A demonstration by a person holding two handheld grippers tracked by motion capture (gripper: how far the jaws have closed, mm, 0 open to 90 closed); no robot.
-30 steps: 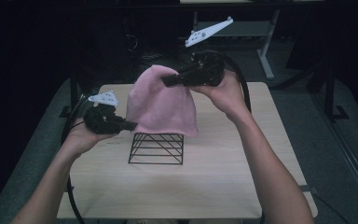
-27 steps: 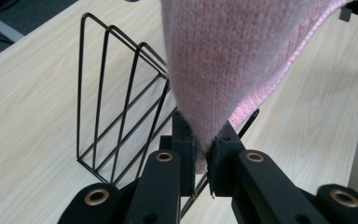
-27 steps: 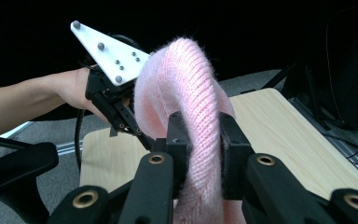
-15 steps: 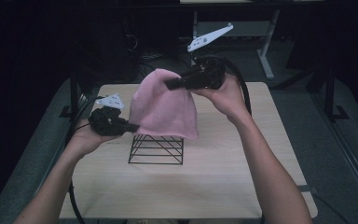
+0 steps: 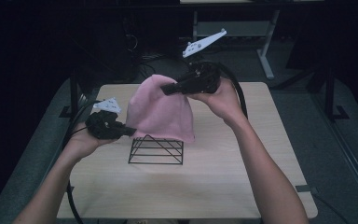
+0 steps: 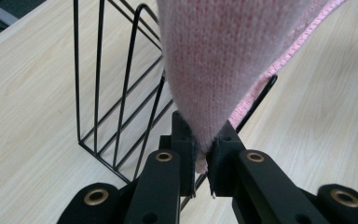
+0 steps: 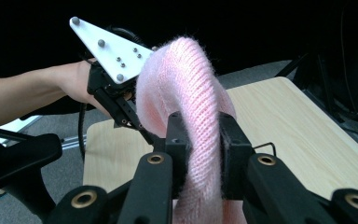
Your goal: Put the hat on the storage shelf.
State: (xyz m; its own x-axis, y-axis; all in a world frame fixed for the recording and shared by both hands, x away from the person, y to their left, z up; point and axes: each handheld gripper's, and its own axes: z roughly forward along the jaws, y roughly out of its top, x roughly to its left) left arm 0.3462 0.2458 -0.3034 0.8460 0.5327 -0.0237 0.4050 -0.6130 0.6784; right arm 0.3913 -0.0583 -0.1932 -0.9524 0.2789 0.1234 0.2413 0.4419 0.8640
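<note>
A pink knitted garment (image 5: 161,112) hangs over a black wire rack (image 5: 156,150) on the wooden table (image 5: 223,177). The left gripper (image 5: 128,132), level with the rack's top at its left end, pinches the garment's lower edge. The right gripper (image 5: 165,89), above the rack, clamps the garment's upper fold.

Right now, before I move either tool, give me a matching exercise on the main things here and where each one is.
Things:
1. left tool
2. right tool
3. black wire rack
4. pink knitted cloth

Places:
A. standing on the light wooden table
B. clamped on the cloth's top
C. clamped on the cloth's lower edge
D. held up over the rack

Pairs: 1-C, 2-B, 3-A, 4-D
</note>
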